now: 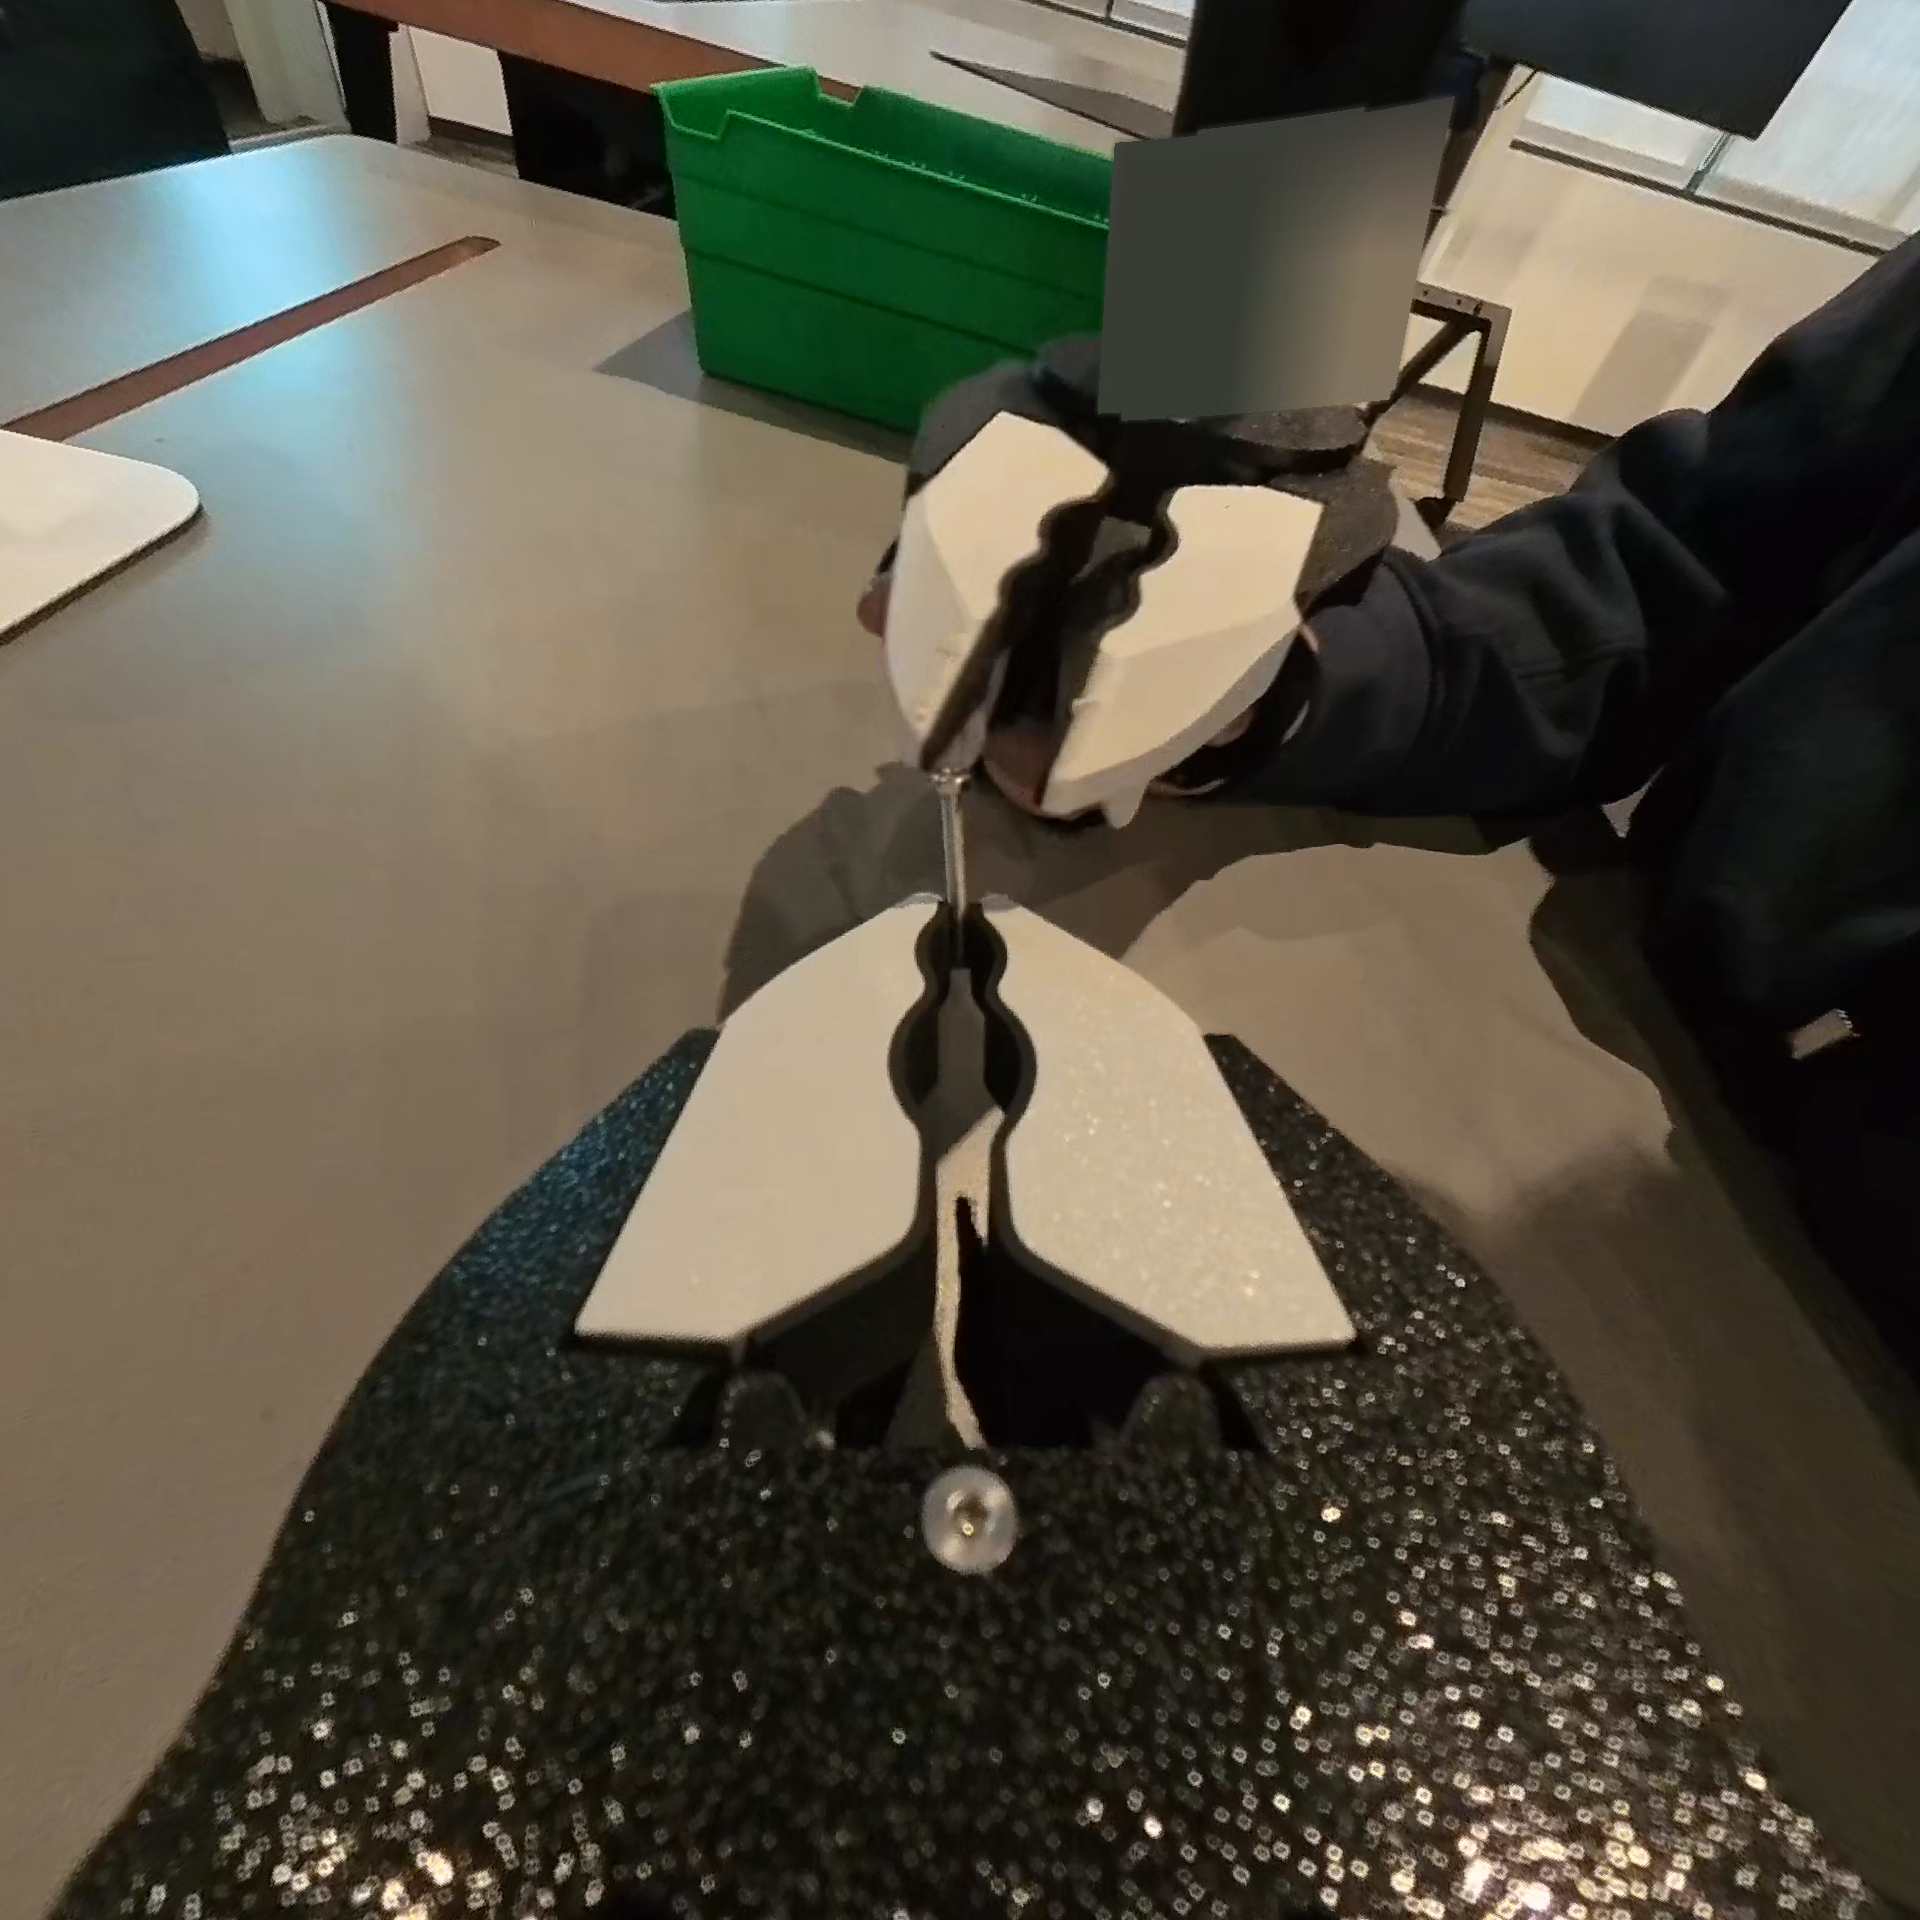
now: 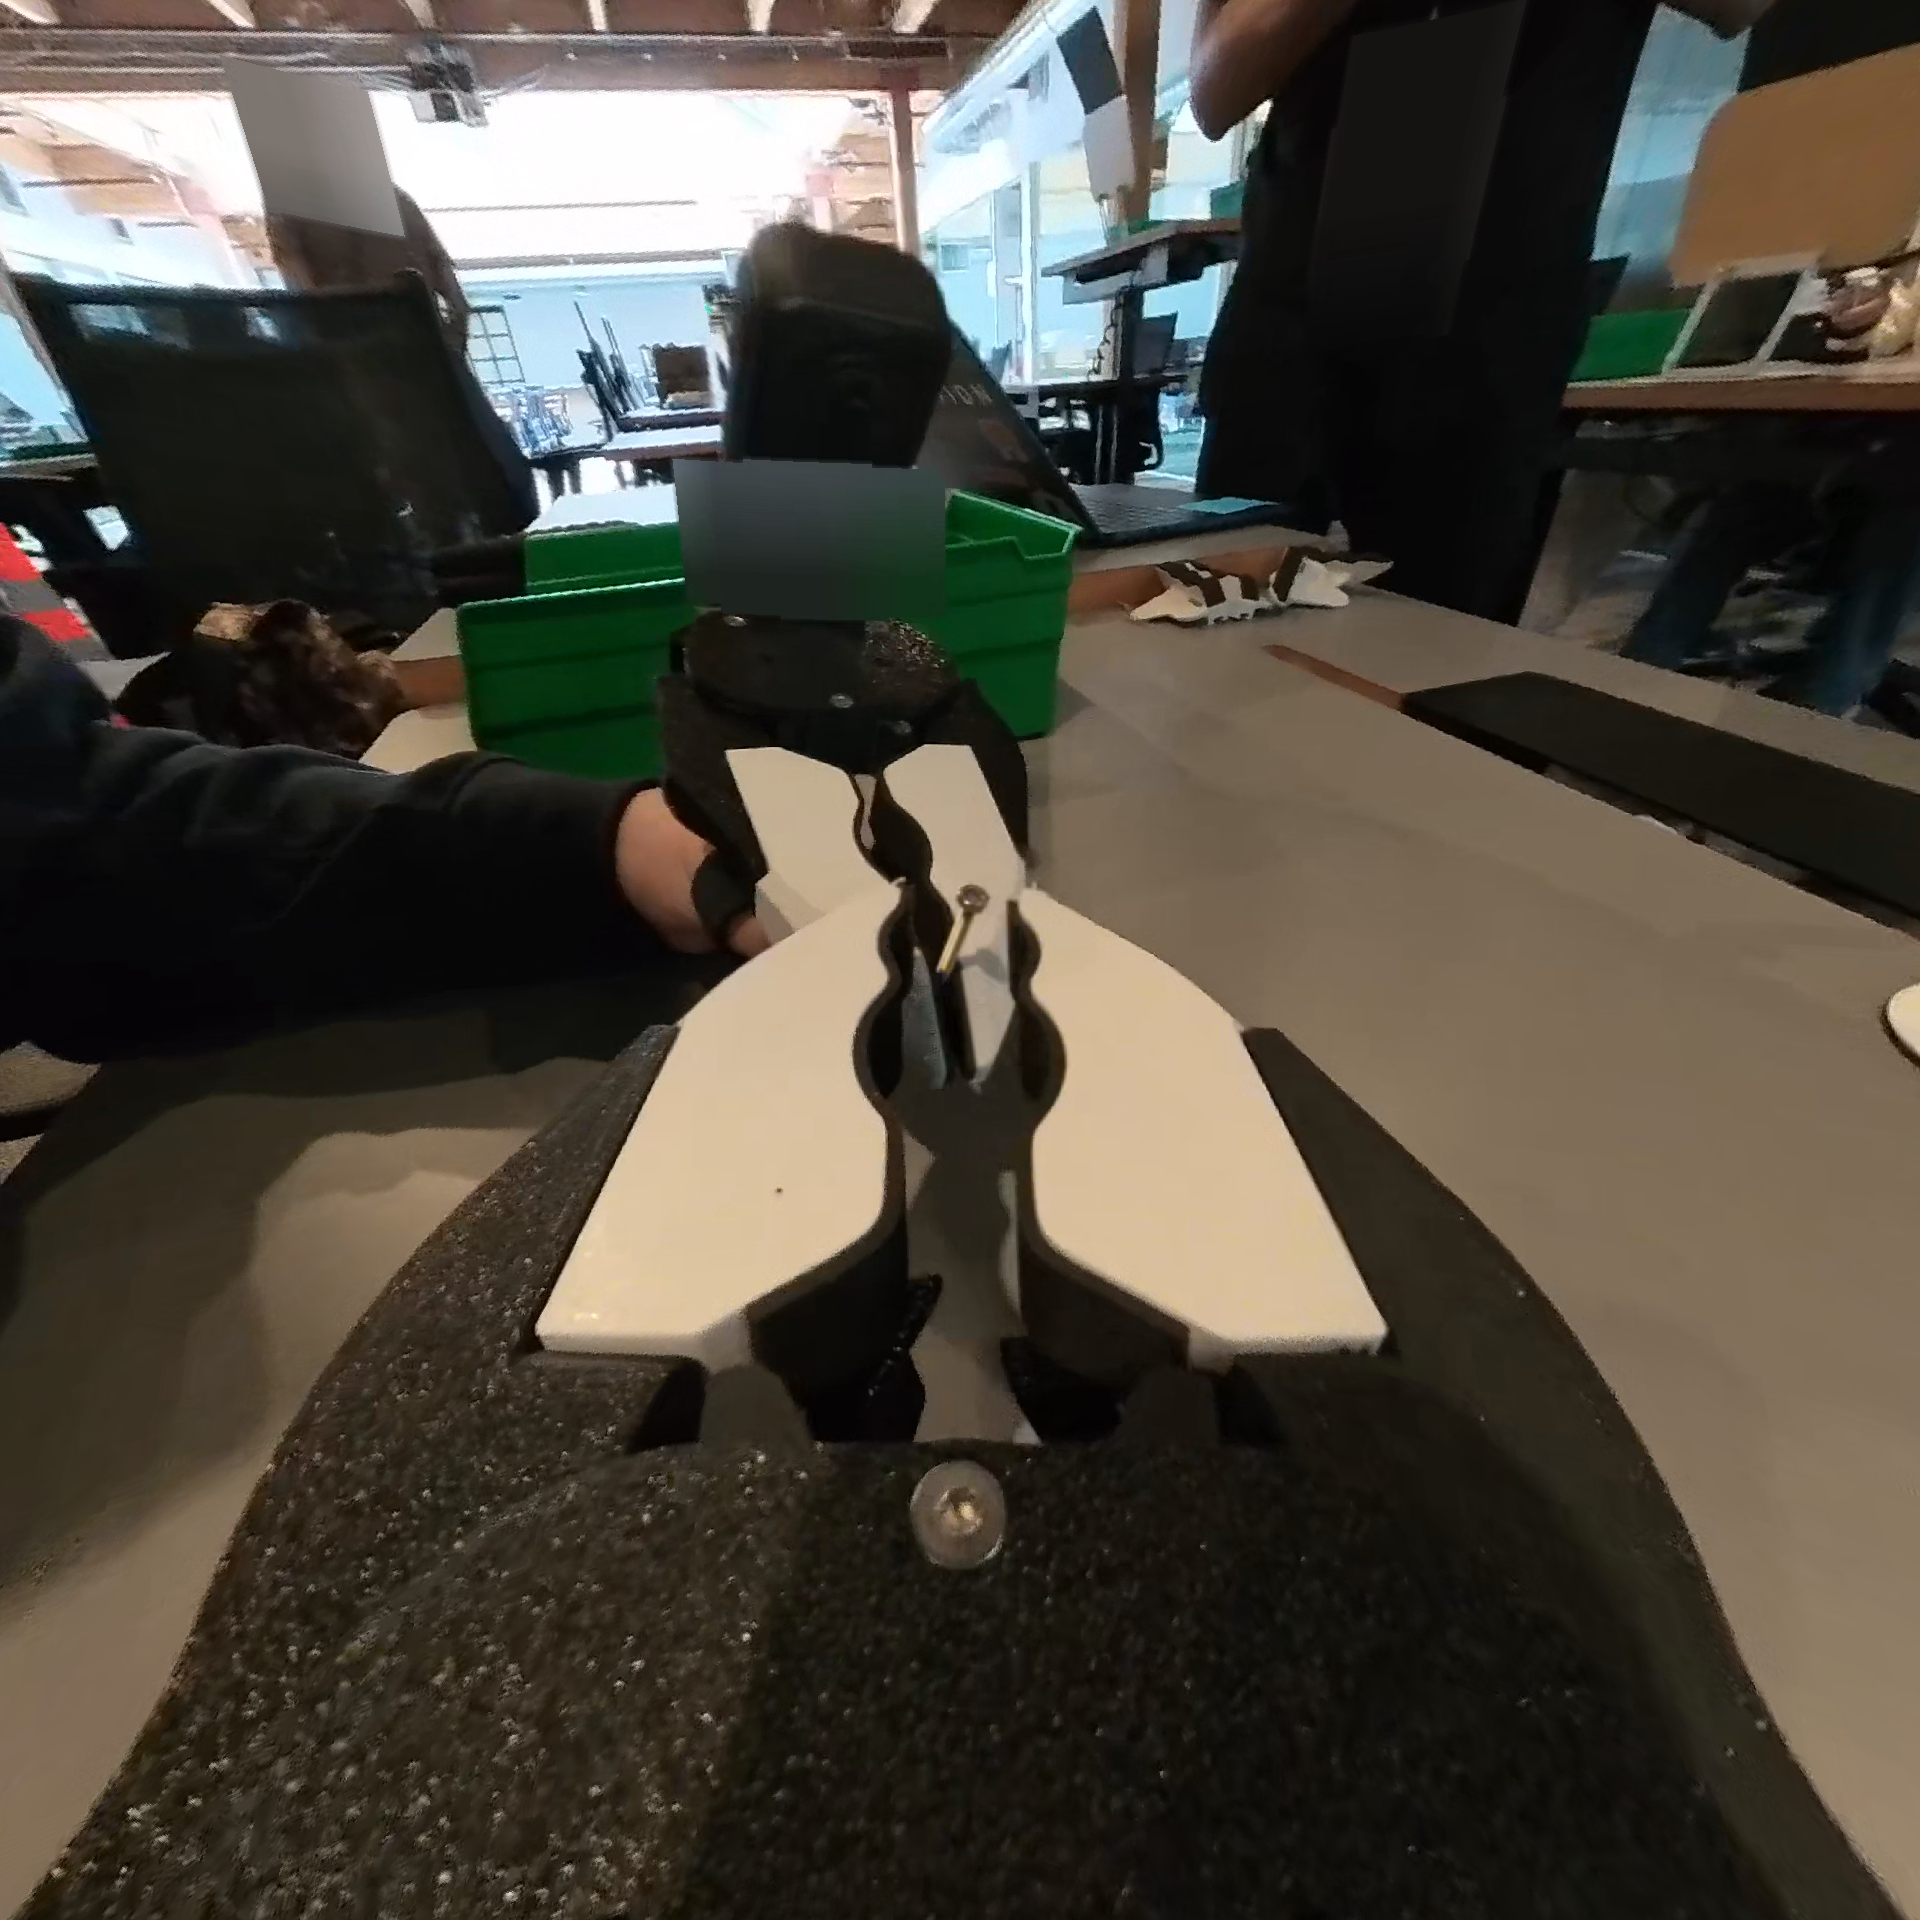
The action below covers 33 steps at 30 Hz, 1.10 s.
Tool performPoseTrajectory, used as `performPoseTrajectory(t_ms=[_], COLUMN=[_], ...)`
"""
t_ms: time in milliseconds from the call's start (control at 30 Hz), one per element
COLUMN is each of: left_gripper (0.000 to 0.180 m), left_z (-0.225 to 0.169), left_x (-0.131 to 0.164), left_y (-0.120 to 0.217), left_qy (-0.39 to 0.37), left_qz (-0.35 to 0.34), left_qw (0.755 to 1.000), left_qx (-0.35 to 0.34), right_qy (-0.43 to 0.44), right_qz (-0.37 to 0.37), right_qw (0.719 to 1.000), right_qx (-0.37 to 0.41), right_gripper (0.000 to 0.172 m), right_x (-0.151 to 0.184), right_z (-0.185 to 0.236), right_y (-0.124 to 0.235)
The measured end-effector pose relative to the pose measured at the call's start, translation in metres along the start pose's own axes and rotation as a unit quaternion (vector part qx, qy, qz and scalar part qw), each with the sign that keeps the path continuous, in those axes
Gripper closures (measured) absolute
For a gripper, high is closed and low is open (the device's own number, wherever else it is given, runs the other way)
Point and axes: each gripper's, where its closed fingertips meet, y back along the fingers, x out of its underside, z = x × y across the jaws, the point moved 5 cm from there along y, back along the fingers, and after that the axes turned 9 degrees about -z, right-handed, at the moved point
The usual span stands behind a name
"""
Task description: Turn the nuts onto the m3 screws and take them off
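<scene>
My left gripper is shut on the lower end of a thin silver screw, which sticks out forward from its fingertips. A small round nut sits at the screw's free end. My right gripper comes in from the other side, its jaws apart. One fingertip is right at the nut; the other stands clear. In the right wrist view the screw and nut lie in the gap of the right gripper, with no pad pressing on them. The left gripper's fingers lie beyond.
A grey table is under both grippers. A green bin stands at the back, also in the right wrist view. A white pad lies at the far left. A person stands behind the table by a black strip.
</scene>
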Motion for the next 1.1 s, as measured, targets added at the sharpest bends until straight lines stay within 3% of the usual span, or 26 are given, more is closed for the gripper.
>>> performPoseTrajectory(t_ms=[200, 533, 833, 1100], left_gripper=[0.178, 0.178, 0.178, 0.178], left_z=[0.001, 0.001, 0.0, -0.002], left_x=[-0.001, -0.001, -0.002, -0.003], left_y=[0.0, 0.0, 0.002, 0.003], left_qy=[0.002, 0.003, -0.012, -0.018], left_qz=[-0.004, -0.005, -0.017, -0.023], left_qw=[1.0, 1.0, 1.0, 1.0], left_qx=[0.0, -0.001, -0.009, 0.0], right_qy=[0.008, 0.012, 0.022, 0.036], right_qz=[0.002, -0.002, -0.062, -0.047], right_qw=[1.0, 1.0, 0.998, 0.998], right_qx=[-0.029, -0.016, 0.007, -0.02], right_gripper=[0.165, 0.164, 0.15, 0.15], right_x=[0.001, 0.0, -0.01, -0.008], right_z=[0.007, 0.007, 0.002, 0.007], right_y=[0.0, 0.001, 0.009, 0.009])
